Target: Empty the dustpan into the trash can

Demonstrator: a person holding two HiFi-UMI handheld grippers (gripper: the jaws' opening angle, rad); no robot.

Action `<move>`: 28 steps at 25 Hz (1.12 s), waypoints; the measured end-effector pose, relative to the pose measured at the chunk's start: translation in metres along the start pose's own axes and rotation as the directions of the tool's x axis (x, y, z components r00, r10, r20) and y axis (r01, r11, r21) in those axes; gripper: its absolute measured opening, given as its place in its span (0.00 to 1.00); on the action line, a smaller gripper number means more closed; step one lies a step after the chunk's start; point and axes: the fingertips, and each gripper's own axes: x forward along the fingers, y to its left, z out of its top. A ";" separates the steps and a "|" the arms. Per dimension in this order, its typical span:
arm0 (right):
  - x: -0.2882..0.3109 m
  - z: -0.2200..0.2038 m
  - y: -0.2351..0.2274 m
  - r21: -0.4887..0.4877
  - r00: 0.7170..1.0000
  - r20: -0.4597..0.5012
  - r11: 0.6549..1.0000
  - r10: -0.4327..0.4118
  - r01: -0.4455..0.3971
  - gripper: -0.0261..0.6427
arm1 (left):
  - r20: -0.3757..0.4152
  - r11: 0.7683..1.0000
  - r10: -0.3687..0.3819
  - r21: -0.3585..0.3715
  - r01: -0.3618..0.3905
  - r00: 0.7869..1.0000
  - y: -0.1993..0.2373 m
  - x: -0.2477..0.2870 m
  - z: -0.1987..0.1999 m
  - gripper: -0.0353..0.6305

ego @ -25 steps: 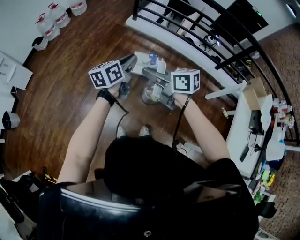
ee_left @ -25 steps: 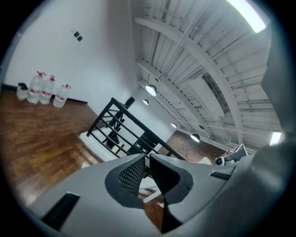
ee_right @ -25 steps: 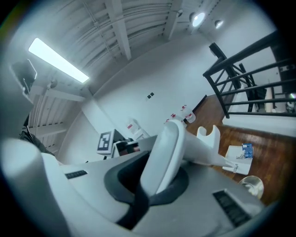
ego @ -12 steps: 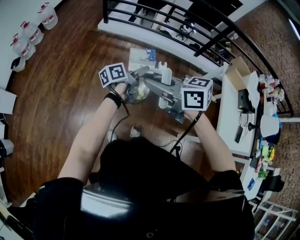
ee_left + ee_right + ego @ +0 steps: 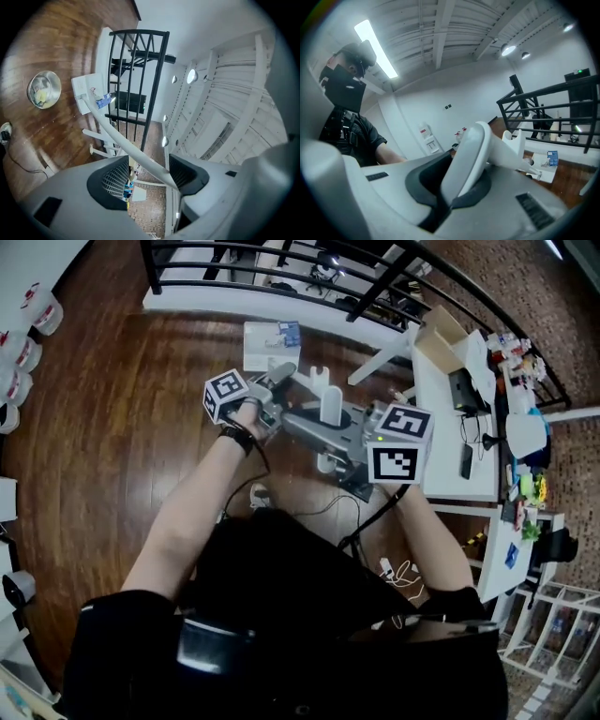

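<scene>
**A:** What is differing from a second ago?

**B:** The left gripper [image 5: 150, 177] is letting go. Its jaws were nearly together then; now they are opening and standing wide. The thin white rod [image 5: 123, 143] of the dustpan [image 5: 263, 345] is running between them, but the pads are not pressing on it. In the head view the two marker cubes were sitting side by side, and now the right one is sitting nearer the person than the left one. The trash can was showing between the grippers then; that view is no longer showing it clearly.

**A:** And the right gripper [image 5: 457, 187]?

**B:** It is staying clamped, jaws narrow, on the dustpan's broad white grip [image 5: 466, 154], just as before.

**A:** Where is the dustpan lying?

**B:** It is hanging from that grip. The rod is sloping down and away to the flat white pan [image 5: 86, 92], which is sitting near the black railing [image 5: 281, 259]. In the left gripper view the pan is sitting beside the trash can [image 5: 44, 89], apart from it and not over it. The can is standing on the wooden floor [image 5: 112, 427].

**A:** How many of each are you counting?

**B:** Two grippers, one dustpan, and one round metal trash can with something yellowish inside. One small blue thing [image 5: 104, 100] is lying on the pan, and one white desk [image 5: 450, 442] is standing at the right.
</scene>
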 end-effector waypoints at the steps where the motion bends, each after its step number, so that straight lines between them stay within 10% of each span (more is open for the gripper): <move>1: -0.005 -0.002 0.001 0.000 1.000 0.006 1.000 -0.007 0.007 0.05 | -0.007 1.000 -0.002 -0.013 0.002 1.000 0.001 0.005 -0.006 0.46; 21: -0.040 -0.046 0.034 -0.100 0.975 -0.218 0.995 -0.029 0.008 0.05 | -0.221 0.977 0.006 -0.208 -0.054 0.975 0.006 0.030 -0.099 0.41; 28: -0.061 -0.072 0.048 -0.109 0.914 -0.404 0.990 0.040 -0.091 0.05 | -0.190 0.952 -0.021 -0.304 -0.039 0.982 0.023 0.020 -0.126 0.39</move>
